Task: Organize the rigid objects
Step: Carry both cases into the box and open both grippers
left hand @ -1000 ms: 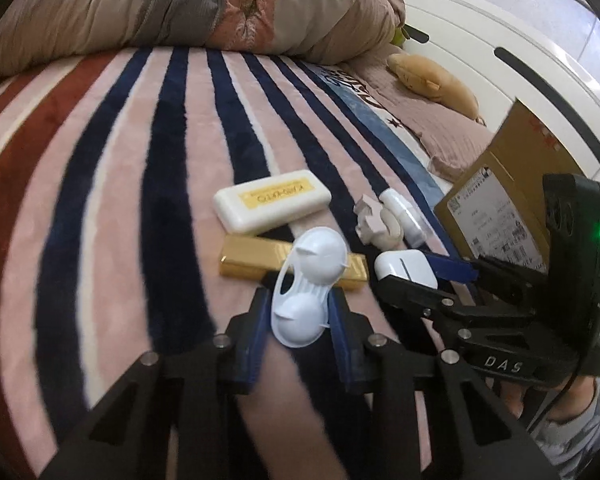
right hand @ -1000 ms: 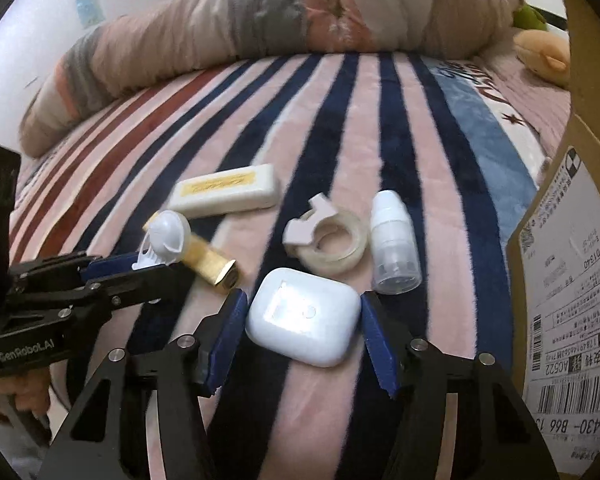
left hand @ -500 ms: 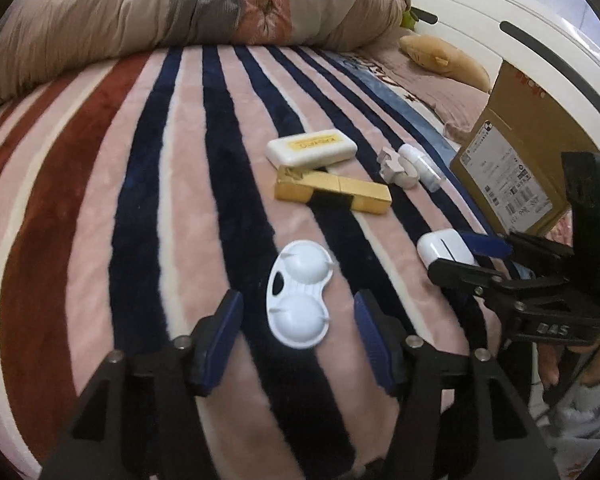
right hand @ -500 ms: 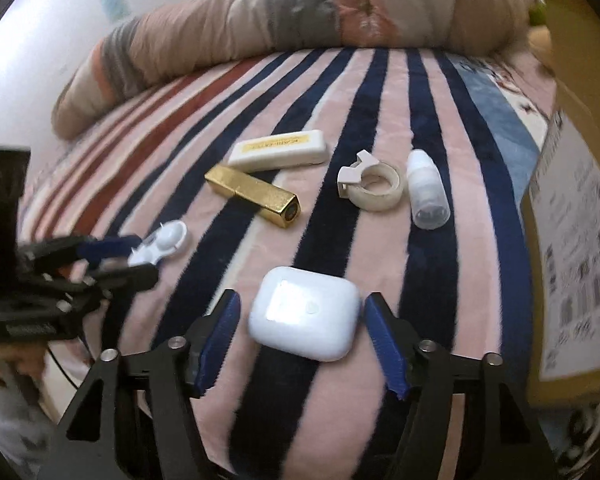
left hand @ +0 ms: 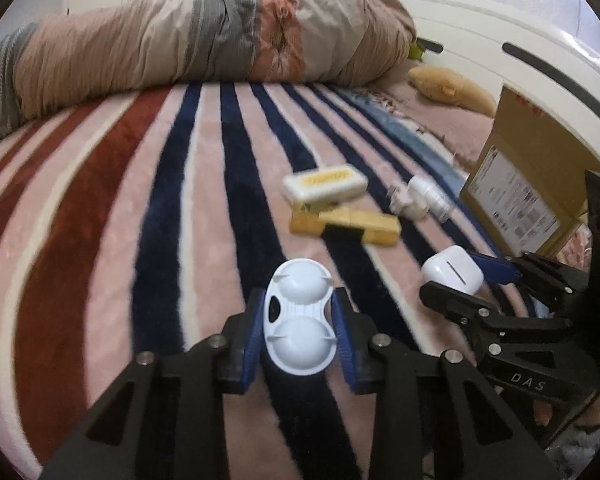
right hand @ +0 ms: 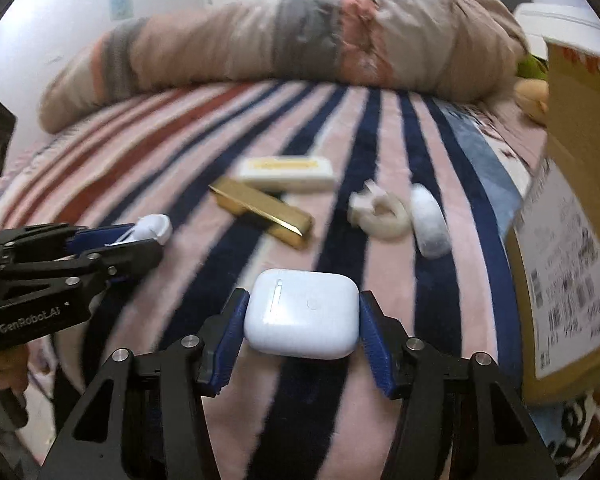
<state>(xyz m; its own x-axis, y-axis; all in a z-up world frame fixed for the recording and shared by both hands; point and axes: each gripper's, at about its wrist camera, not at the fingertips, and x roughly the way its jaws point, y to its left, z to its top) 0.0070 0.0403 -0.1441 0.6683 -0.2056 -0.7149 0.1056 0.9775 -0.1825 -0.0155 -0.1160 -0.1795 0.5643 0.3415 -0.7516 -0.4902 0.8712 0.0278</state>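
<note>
My left gripper [left hand: 298, 330] is shut on a white contact lens case [left hand: 298, 330] and holds it above the striped blanket. My right gripper [right hand: 301, 326] is shut on a white earbud case [right hand: 301, 326], which also shows in the left wrist view [left hand: 451, 269]. On the blanket lie a gold bar [right hand: 262, 208], a white box with a yellow label [right hand: 286, 170], a white tape ring [right hand: 379, 214] and a small white bottle [right hand: 429, 220]. The left gripper with the lens case shows at the left of the right wrist view [right hand: 140, 234].
An open cardboard box [right hand: 571, 240] stands at the right edge of the bed. A rolled quilt [left hand: 204, 40] lies across the back. A yellow plush toy [left hand: 447, 86] rests near the white headboard [left hand: 519, 52].
Half a second ago both grippers were open around their objects on the blanket. Both have closed on them and lifted, pulling back from the other objects.
</note>
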